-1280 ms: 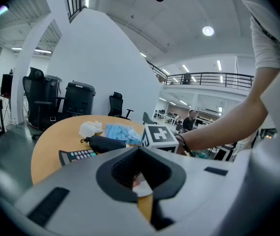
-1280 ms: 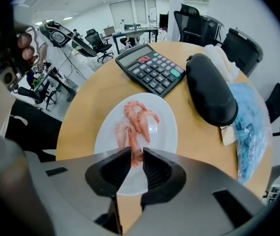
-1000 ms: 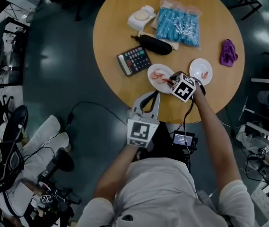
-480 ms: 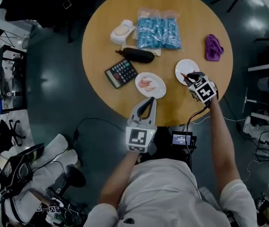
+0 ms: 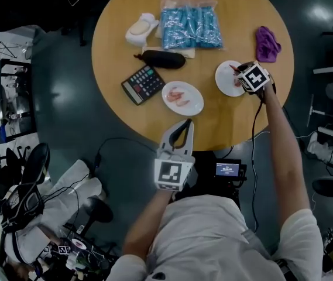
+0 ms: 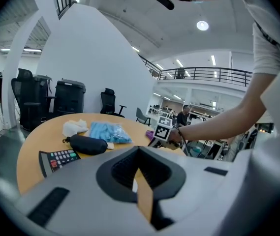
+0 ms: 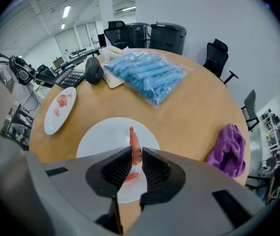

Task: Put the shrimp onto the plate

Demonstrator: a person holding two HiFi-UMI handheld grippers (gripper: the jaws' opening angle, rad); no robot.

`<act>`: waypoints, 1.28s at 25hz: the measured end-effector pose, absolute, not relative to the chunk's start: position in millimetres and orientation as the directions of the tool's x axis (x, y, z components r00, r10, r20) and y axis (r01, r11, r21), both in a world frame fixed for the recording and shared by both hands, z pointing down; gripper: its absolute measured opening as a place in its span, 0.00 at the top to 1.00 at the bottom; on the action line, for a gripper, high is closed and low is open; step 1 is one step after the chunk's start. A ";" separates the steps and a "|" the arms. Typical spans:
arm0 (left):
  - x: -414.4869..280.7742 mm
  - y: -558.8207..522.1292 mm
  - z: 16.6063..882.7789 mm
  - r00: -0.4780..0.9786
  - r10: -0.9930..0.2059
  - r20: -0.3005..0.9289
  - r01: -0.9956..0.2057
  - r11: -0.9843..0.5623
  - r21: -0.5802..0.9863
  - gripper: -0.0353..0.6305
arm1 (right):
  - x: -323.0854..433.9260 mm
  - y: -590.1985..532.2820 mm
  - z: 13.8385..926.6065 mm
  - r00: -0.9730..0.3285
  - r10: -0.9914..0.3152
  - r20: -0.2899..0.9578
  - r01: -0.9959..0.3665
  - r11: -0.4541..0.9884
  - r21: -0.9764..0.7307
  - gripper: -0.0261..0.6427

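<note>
My right gripper (image 7: 136,154) is shut on an orange-pink shrimp (image 7: 134,142), which stands upright between its jaws just above a white plate (image 7: 98,136). A second shrimp (image 7: 131,177) lies on that plate beneath the jaws. In the head view this gripper (image 5: 235,71) sits over the right-hand plate (image 5: 225,84). Another white plate (image 5: 196,105) near the table's middle holds several shrimp pieces (image 5: 179,94). My left gripper (image 5: 182,131) hangs shut and empty off the table's near edge; its jaws (image 6: 139,154) meet with nothing between them.
On the round wooden table lie a calculator (image 5: 143,84), a black case (image 5: 161,58), a blue packet bag (image 5: 189,27), a white wrapped packet (image 5: 141,29) and a purple cloth (image 5: 267,43). Cables and a small screen (image 5: 227,169) lie on the floor by the table's near edge.
My right gripper has carried a shrimp from the middle plate rightward to the right-hand plate. The left gripper has stayed at the table's near edge.
</note>
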State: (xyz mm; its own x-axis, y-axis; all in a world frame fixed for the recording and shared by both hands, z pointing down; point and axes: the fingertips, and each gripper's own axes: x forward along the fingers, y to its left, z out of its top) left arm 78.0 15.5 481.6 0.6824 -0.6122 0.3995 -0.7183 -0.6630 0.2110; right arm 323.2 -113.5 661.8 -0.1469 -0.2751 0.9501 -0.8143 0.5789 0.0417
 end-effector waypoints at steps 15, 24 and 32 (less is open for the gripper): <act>80.7 18.6 480.1 0.676 -0.623 0.394 -0.725 -0.658 0.203 0.94 | 330.4 -109.3 662.1 -0.160 -0.264 0.951 -0.811 0.585 0.026 0.77; 59.1 23.1 463.3 0.667 -0.651 0.363 -0.735 -0.654 0.178 0.94 | 260.5 -63.3 553.4 -0.337 -0.488 0.805 -0.797 0.604 0.032 0.84; 31.3 19.6 462.9 0.646 -0.677 0.353 -0.759 -0.620 0.199 0.94 | 109.6 -10.4 585.1 -0.480 -0.338 0.810 -0.584 0.811 -0.007 0.94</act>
State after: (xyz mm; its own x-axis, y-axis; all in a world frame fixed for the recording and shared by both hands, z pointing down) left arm 31.3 19.6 462.9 0.6461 -0.6769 0.3528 -0.7586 -0.6204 0.1991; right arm 109.6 -10.4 585.1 -0.4798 -0.3381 0.8097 -0.5844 0.8115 -0.0075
